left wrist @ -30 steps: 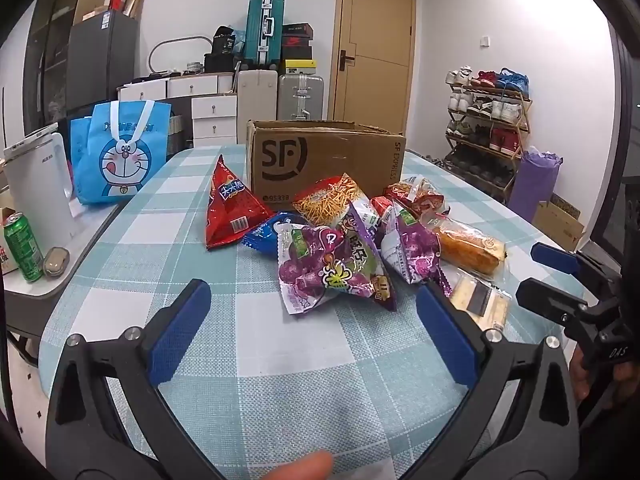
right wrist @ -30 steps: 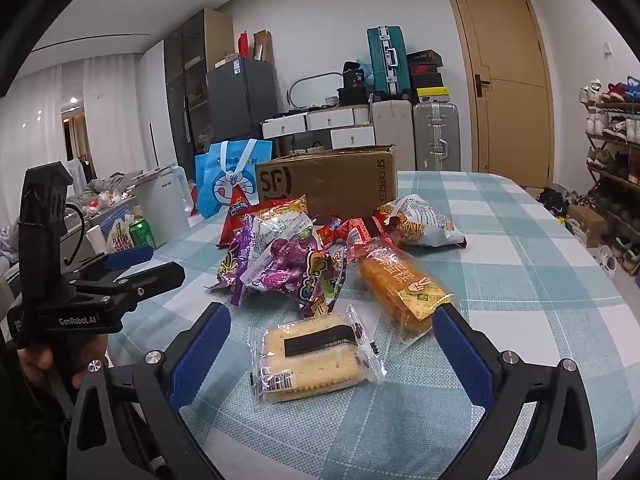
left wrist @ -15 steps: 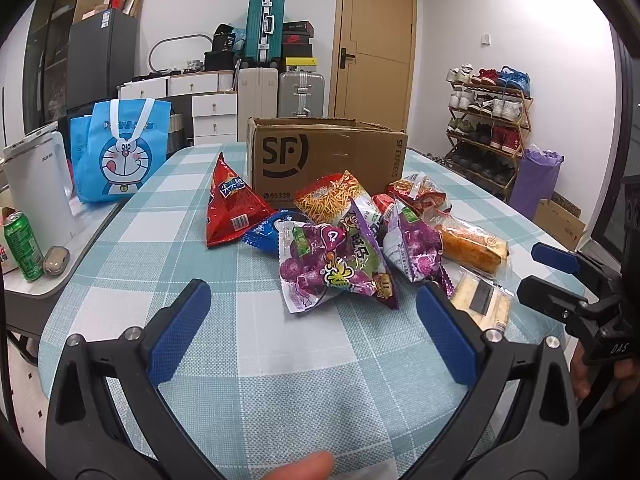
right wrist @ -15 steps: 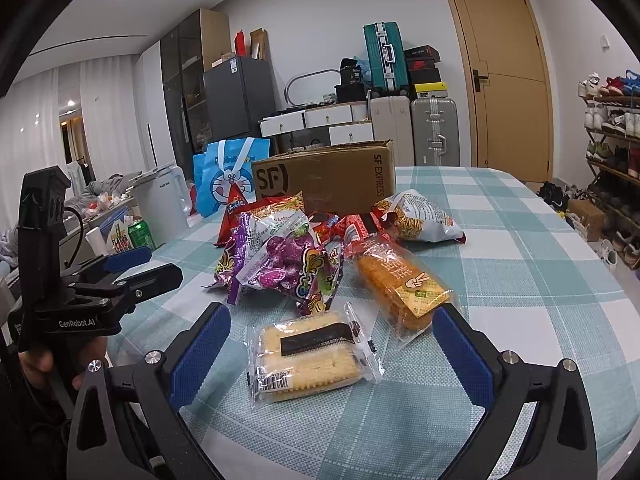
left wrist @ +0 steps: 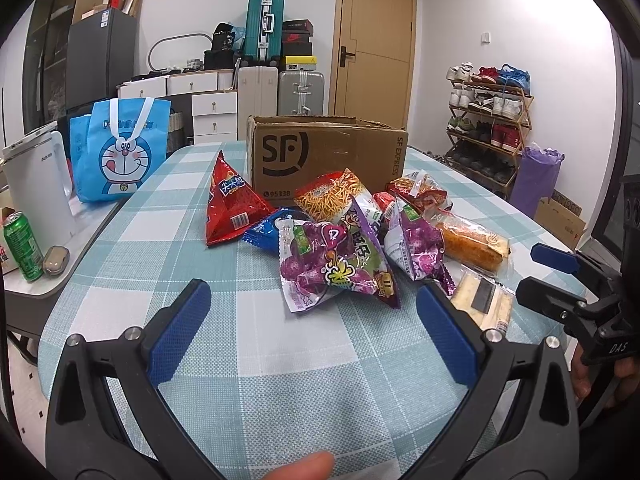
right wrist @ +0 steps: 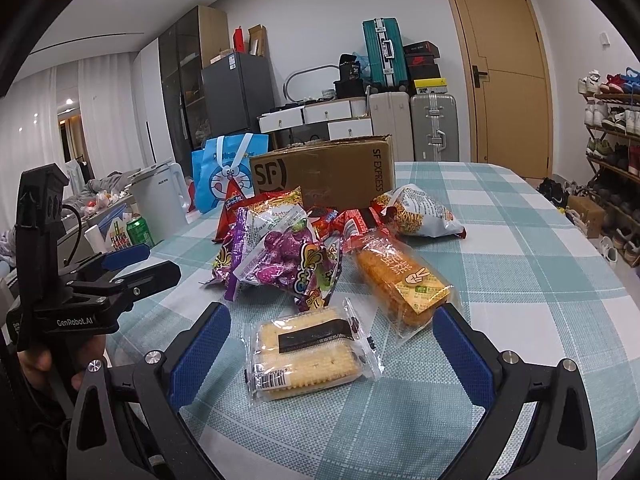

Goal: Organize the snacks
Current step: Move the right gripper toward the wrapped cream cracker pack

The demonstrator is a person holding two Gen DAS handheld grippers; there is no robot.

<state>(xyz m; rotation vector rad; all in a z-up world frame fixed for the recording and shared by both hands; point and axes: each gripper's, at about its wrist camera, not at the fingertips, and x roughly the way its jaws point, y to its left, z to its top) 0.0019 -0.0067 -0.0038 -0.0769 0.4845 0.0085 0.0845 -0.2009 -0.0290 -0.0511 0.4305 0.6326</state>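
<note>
While both grippers hang over the near edge of the checked tablecloth (left wrist: pixel 120 264), nothing is held in either. Far to the left, on a side surface, stand a green can (left wrist: pixel 22 246) and a white kettle (left wrist: pixel 38 188), with a blue Doraemon bag (left wrist: pixel 120 152) just behind. The left gripper (left wrist: pixel 312 320) has its blue pads spread wide and empty, aimed at the snack heap. Leftmost in that heap is a red triangular chip bag (left wrist: pixel 230 210), tilted up on its base, with a small blue packet (left wrist: pixel 264 232) beside it. Next come the purple candy bags (left wrist: pixel 332 264), lying against each other at the front of the pile, and an orange noodle-snack bag (left wrist: pixel 332 198) behind them, close in front of the brown SF cardboard box (left wrist: pixel 326 156). To the right lies a long orange cake in clear wrap (right wrist: pixel 402 282), and nearest the edge a wrapped cracker pack (right wrist: pixel 306 354), flat on the cloth. The right gripper (right wrist: pixel 330 352) is likewise wide open, its pads on either side of that cracker pack but apart from it. A shoe rack (left wrist: pixel 488 120) stands by the far right wall.
</note>
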